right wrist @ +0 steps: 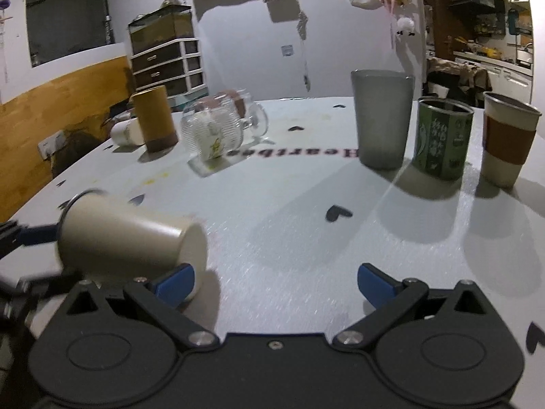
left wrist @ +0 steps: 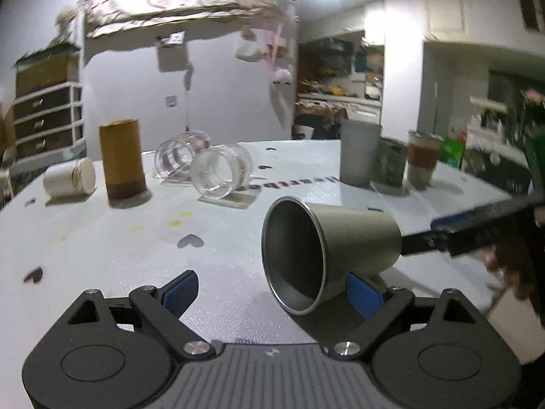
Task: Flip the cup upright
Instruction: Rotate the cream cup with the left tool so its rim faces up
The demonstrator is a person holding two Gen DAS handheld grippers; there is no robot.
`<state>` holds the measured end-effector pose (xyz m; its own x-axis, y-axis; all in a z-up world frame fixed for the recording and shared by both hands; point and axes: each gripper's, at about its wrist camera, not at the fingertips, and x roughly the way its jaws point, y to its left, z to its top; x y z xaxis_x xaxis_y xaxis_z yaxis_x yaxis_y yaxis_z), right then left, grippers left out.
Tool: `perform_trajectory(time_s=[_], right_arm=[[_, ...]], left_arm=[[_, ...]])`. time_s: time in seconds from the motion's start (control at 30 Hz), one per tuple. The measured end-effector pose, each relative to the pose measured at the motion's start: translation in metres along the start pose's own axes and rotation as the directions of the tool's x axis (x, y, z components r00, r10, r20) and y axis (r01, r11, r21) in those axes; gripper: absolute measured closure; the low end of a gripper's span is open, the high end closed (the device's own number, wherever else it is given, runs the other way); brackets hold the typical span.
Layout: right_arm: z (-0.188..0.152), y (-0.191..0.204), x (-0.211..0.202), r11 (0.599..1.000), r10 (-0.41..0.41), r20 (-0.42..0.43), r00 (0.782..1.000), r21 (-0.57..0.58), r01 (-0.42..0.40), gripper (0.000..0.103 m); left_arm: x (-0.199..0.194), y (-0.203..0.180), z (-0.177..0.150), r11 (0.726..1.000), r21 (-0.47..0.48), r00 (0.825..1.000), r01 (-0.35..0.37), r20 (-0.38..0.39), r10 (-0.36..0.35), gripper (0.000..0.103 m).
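Observation:
A beige steel cup (left wrist: 340,252) lies on its side on the white table (left wrist: 119,238), its open mouth toward my left camera. It rests against the right fingertip of my open left gripper (left wrist: 272,293). In the right wrist view the same cup (right wrist: 133,238) lies at the left, base toward the camera, touching the left fingertip of my open right gripper (right wrist: 276,283). The right gripper's fingers (left wrist: 477,228) show in the left wrist view behind the cup. Neither gripper holds the cup.
At the back stand a brown cylinder (left wrist: 121,158), a white cup on its side (left wrist: 69,177), two glass mugs on their sides (left wrist: 221,170), a grey tumbler (right wrist: 381,119), a green can (right wrist: 441,138) and a sleeved paper cup (right wrist: 507,138).

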<state>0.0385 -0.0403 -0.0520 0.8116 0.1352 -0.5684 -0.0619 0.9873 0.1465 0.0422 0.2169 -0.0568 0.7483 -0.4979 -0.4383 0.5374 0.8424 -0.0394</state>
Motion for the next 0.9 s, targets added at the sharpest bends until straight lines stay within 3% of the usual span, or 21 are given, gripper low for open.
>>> perform_trajectory(time_s=[0.17, 0.23, 0.3, 0.4, 0.53, 0.9], right_arm=[[0.021, -0.007, -0.004, 0.999, -0.036, 0.074, 0.997, 0.015, 0.035, 0.000], [0.039, -0.010, 0.004, 1.000, -0.011, 0.112, 0.994, 0.022, 0.009, 0.000], [0.057, -0.012, 0.024, 0.999, 0.033, 0.095, 0.995, 0.028, -0.036, 0.000], [0.077, -0.011, 0.066, 0.995, 0.101, -0.004, 0.995, 0.019, -0.101, 0.000], [0.076, -0.007, 0.086, 0.991, 0.132, -0.070, 0.989, -0.009, -0.133, 0.000], [0.043, -0.013, 0.060, 0.989, 0.149, -0.095, 0.984, 0.011, -0.149, 0.000]], left_arm=[[0.002, 0.003, -0.001, 1.000, -0.031, 1.000, -0.002, 0.004, 0.002, 0.010], [0.004, 0.006, -0.003, 0.999, -0.040, 1.000, 0.000, 0.003, 0.000, 0.010], [0.007, 0.007, -0.003, 0.999, -0.047, 1.000, -0.006, 0.000, 0.006, 0.010], [0.013, 0.009, -0.002, 0.998, -0.057, 1.000, -0.031, -0.004, 0.030, 0.010], [0.017, 0.015, 0.000, 0.996, -0.071, 0.998, -0.059, -0.009, 0.058, 0.010], [0.029, 0.031, 0.006, 0.985, -0.128, 0.993, -0.119, -0.036, 0.115, 0.010]])
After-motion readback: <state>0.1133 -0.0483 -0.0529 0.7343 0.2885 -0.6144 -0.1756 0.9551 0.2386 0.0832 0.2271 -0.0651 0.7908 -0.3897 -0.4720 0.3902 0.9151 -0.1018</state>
